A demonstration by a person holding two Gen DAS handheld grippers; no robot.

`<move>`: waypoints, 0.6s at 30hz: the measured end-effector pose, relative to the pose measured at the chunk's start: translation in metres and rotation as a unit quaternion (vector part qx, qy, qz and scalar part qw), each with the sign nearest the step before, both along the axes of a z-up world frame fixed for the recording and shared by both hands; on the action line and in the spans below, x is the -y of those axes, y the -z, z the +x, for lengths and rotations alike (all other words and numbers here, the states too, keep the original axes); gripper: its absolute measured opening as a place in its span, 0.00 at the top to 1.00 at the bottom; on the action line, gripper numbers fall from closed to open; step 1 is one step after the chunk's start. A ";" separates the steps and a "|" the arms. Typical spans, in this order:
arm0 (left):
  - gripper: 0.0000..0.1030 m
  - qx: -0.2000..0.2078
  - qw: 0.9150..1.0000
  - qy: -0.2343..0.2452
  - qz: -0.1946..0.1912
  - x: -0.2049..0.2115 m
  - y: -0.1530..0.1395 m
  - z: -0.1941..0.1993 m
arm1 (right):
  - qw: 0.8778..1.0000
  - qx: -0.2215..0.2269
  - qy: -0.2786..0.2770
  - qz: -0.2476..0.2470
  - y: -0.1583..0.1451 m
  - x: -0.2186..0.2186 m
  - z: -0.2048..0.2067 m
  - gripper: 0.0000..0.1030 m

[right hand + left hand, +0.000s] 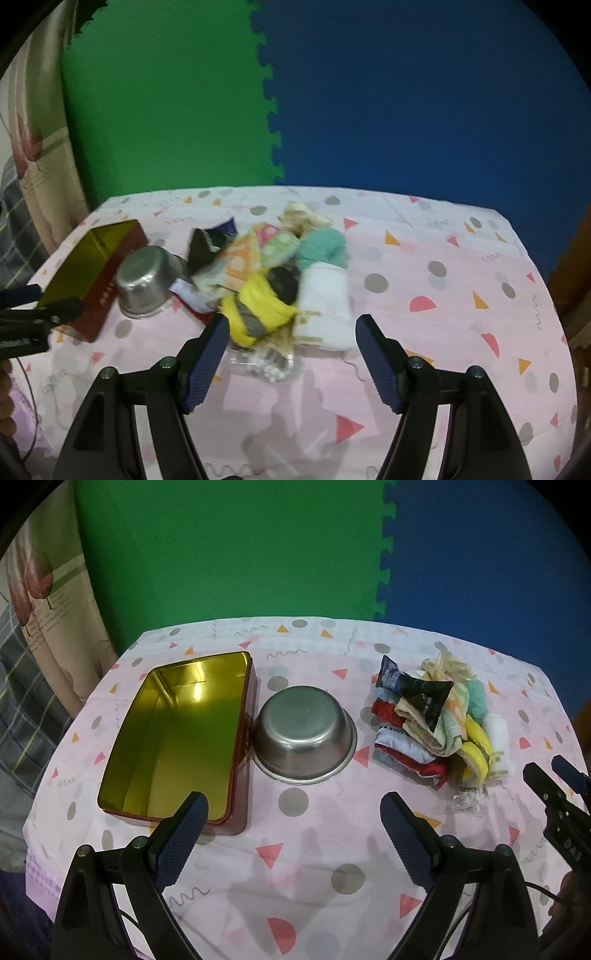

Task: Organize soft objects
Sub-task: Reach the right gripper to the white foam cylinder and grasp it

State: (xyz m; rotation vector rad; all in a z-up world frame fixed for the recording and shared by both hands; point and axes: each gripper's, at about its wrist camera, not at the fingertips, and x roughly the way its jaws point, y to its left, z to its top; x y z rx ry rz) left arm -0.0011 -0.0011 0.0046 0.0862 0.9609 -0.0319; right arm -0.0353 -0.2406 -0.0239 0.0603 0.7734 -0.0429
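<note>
A pile of soft cloths and socks lies on the right of the pink tablecloth; in the right wrist view the pile is just ahead, with a yellow piece and a white towel nearest. An open red tin box with a gold inside stands at the left. My left gripper is open and empty above the table's front, between the box and the pile. My right gripper is open and empty, just in front of the pile; it also shows in the left wrist view.
A steel bowl sits upside down between the box and the pile; it also shows in the right wrist view. A small clear plastic packet lies at the pile's near edge. Green and blue foam mats form the back wall.
</note>
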 end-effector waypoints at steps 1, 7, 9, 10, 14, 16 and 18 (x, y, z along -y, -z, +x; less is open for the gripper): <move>0.10 -0.001 1.000 0.000 0.001 0.000 0.004 0.002 | 1.000 -0.004 0.004 0.000 0.003 0.004 0.003 0.29; 0.10 -0.003 1.000 0.005 0.004 0.001 0.016 0.010 | 1.000 -0.020 0.022 -0.005 0.021 0.021 0.022 0.29; 0.10 -0.003 1.000 0.007 0.004 0.003 0.017 0.012 | 0.999 -0.026 0.022 -0.003 0.027 0.026 0.029 0.29; 0.10 -0.002 1.000 0.008 0.003 0.004 0.019 0.014 | 0.999 -0.027 0.021 0.001 0.029 0.028 0.032 0.29; 0.10 -0.003 1.000 0.014 0.001 0.009 0.021 0.018 | 0.999 -0.031 0.017 0.013 0.037 0.034 0.047 0.29; 0.10 -0.003 1.000 0.017 0.001 0.011 0.022 0.020 | 0.999 -0.035 0.013 0.016 0.042 0.035 0.055 0.29; 0.10 -0.002 1.000 0.021 0.001 0.016 0.023 0.023 | 0.999 -0.039 0.012 0.015 0.047 0.034 0.062 0.29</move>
